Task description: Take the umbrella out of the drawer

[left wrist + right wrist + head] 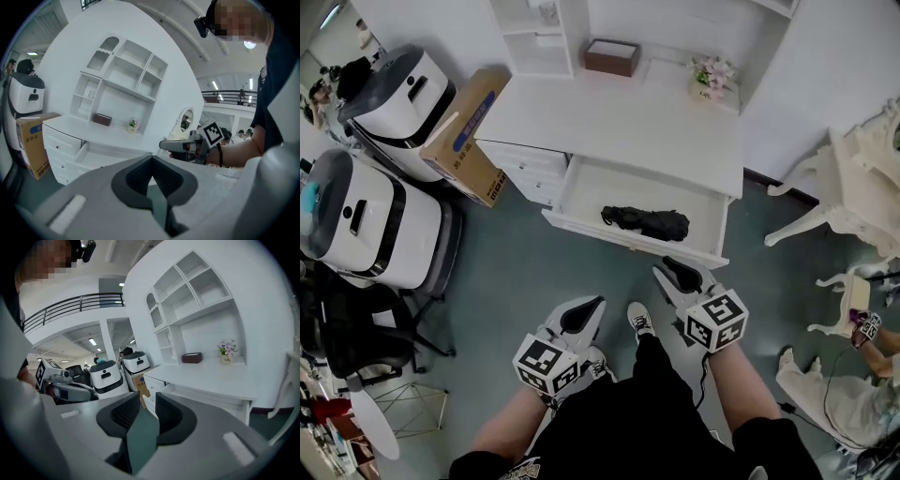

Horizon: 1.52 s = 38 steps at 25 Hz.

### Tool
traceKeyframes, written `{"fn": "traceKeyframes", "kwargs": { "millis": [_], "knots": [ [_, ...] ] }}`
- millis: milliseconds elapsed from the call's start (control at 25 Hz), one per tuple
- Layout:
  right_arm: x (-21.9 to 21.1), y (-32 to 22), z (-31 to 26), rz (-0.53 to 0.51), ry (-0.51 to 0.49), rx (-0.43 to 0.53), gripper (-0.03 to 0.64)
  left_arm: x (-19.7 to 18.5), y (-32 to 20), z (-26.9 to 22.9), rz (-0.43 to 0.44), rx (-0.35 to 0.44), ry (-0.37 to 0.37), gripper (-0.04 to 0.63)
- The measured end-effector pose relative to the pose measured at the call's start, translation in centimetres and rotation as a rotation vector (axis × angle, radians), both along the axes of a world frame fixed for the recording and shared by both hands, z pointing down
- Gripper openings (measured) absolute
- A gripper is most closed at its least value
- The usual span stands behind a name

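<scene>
Approaching: black umbrella point(645, 221) in the open drawer point(577, 201) at twelve o'clock; right gripper point(677, 274) narrowly parted, empty; left gripper point(581, 314) seemingly closed. Widen, reach.

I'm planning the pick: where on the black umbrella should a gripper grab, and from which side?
Probably mid-length on the umbrella, from above over the drawer front: it lies flat, lengthwise along that front, so jaws can straddle its narrow width.

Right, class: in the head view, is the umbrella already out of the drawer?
No, the black umbrella lies inside the open drawer of the white desk.
</scene>
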State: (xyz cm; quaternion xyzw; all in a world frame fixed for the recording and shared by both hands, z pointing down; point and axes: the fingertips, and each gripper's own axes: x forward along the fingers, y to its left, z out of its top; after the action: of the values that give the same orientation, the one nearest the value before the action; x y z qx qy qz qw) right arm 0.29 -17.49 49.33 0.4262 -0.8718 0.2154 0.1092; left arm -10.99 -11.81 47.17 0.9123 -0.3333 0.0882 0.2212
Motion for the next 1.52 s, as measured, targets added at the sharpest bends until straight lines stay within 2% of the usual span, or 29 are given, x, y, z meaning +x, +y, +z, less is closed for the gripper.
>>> {"fn": "traceKeyframes", "kwargs": {
  "millis": [360,640,1000,1200,1520],
  "knots": [
    [2.1,-7.4,6.2,-0.077,0.092,-0.103,0.17,1.9,-3.9,2.9,-0.043,-0.06,0.003,0.0],
    [3.4,-12.5,12.9,-0.174,0.216,-0.219,0.199,3.5,-6.6,4.7,-0.076,-0.096,0.015,0.0],
    [3.0,-15.7,20.4,-0.337,0.411,-0.316,0.227,5.1,-8.4,6.3,-0.093,-0.129,0.025,0.0],
    [2.9,-16.7,23.8,-0.409,0.536,-0.33,0.238,5.9,-9.2,7.3,-0.088,-0.134,0.019,0.0],
    [2.6,-17.2,28.5,-0.596,0.779,-0.326,0.273,7.4,-9.4,7.8,-0.081,-0.142,0.01,0.0]
  ]
}}
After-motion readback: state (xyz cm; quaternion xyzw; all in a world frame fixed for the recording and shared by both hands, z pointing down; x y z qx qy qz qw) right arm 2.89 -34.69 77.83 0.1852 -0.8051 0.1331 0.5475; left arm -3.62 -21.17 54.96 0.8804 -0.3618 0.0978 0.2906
